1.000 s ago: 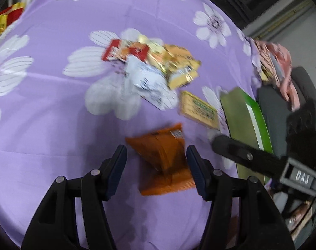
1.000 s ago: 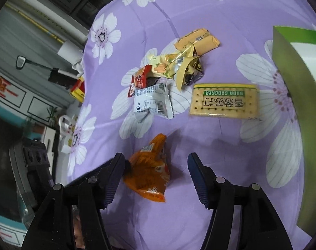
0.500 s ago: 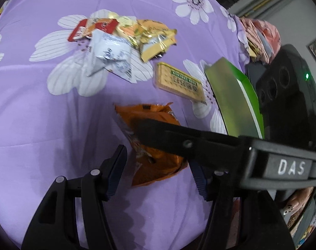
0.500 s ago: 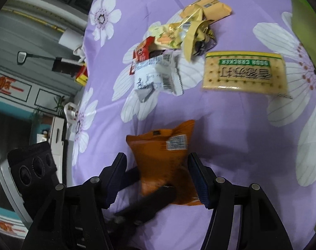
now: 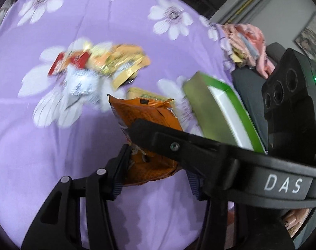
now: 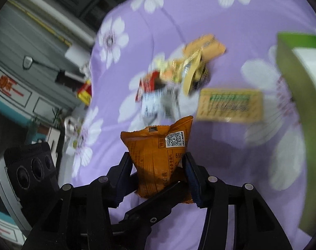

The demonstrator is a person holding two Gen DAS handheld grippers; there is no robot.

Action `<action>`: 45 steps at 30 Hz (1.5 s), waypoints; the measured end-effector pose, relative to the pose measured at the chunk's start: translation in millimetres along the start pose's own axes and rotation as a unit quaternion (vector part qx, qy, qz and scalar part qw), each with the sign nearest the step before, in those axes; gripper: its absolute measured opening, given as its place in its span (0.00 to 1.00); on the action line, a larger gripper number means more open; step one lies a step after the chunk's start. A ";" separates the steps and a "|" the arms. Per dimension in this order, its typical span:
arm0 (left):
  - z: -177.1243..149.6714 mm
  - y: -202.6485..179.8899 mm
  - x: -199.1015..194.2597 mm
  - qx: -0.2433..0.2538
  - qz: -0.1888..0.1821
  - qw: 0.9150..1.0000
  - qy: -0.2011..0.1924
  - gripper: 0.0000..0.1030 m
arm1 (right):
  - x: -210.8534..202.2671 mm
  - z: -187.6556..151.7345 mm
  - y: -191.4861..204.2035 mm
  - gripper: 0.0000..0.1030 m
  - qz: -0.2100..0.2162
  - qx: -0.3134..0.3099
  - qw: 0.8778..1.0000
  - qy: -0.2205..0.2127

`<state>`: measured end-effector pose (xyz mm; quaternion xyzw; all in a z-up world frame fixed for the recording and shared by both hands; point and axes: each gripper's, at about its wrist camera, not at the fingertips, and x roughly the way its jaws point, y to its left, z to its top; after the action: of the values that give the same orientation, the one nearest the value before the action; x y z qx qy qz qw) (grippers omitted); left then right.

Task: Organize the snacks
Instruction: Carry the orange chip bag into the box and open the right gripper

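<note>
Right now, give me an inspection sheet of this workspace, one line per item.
Surface: purple cloth with white flowers, wrinkled, covers the table.
Job's things: orange snack packet lifted off the cloth; green box tilted at the table's edge; cracker pack lying flat.
Clutter: heap of small snack packets, blurred, overlapping.
Grippers: left gripper and right gripper both have jaws that have just been closing and now press the orange packet from both sides.
Cables: nothing seen.
Surroundings: pink fabric past the table's edge; cabinets and wall, blurred.
</note>
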<state>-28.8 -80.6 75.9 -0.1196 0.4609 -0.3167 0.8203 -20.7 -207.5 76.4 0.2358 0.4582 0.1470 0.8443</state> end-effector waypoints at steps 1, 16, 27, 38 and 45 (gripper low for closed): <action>2.5 -10.3 -0.3 0.012 -0.004 1.000 -0.005 0.49 | -10.9 1.6 -3.2 0.51 0.000 0.002 1.000 -0.014; 28.7 -117.0 44.6 0.136 -0.052 0.989 -0.015 0.49 | -113.1 11.2 -71.3 0.51 -0.052 0.065 0.985 -0.150; 29.6 -181.5 91.2 0.212 -0.081 0.974 0.018 0.49 | -159.6 6.0 -138.9 0.51 -0.068 0.151 0.965 -0.205; 24.3 -209.0 130.8 0.232 -0.096 0.967 0.053 0.45 | -168.1 -1.4 -180.9 0.49 -0.088 0.211 0.951 -0.209; 20.4 -214.7 143.2 0.234 -0.106 0.964 0.069 0.43 | -168.8 -3.5 -195.0 0.47 -0.105 0.231 0.945 -0.207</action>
<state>-46.1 -338.2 94.5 0.0496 0.4147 -0.5080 0.7533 -108.0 -449.8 89.7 0.4003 0.3172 -0.1045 0.8534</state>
